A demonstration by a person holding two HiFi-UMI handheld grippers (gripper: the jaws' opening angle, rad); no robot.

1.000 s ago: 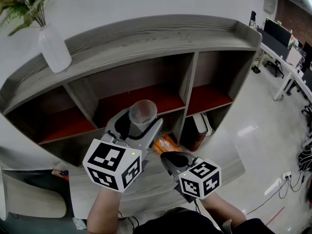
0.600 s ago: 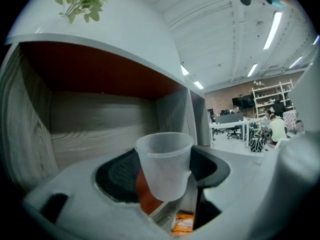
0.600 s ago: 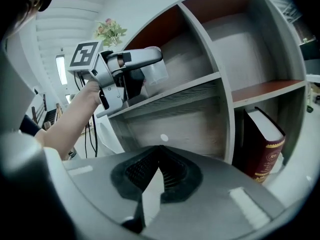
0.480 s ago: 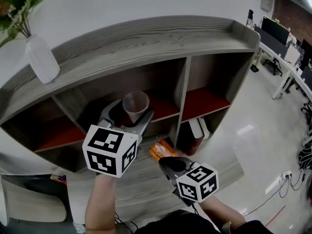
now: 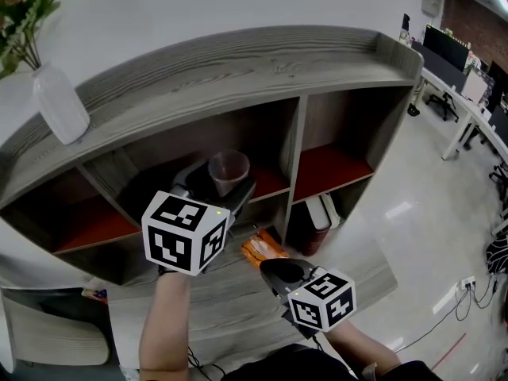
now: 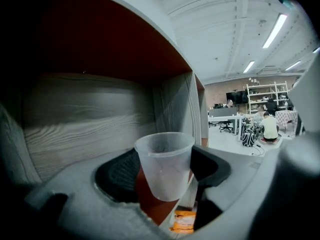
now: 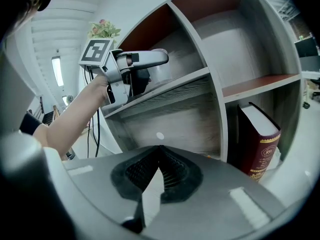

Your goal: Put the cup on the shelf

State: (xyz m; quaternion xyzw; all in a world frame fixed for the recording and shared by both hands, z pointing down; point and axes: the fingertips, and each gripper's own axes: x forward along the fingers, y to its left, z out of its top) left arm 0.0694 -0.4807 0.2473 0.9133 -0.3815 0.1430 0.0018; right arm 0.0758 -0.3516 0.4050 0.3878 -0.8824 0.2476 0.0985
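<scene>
The left gripper (image 5: pixel 226 179) reaches into the middle compartment of the curved grey wood-grain shelf unit (image 5: pixel 238 62), at the centre of the head view. Its fingers (image 6: pixel 120 174) stand fairly wide apart, closed on the translucent plastic cup (image 6: pixel 164 159). One dark ribbed pad lies against the cup's left side and the other against its right, near the rim. The cup is upright, mouth up and empty, over the red-brown floor of that compartment, with the grey back panel behind it. Whether its base rests on the floor cannot be told.

The right gripper (image 5: pixel 278 268) hangs at the lower centre of the head view, in front of the shelf unit and well apart from the cup. Its fingers are pressed together at the tips with nothing between them. In the right gripper view the left gripper and a bare forearm show at the upper left, going into the upper row of compartments.

A white vase (image 5: pixel 59 105) with green stems stands on top of the shelf unit, at the upper left of the head view. A dark red book with pale page edges (image 7: pixel 257 134) stands upright in the lower right compartment. An orange packet (image 5: pixel 266 248) lies on the grey ledge just beside the right gripper's tips. Office desks and chairs fill the right edge.
</scene>
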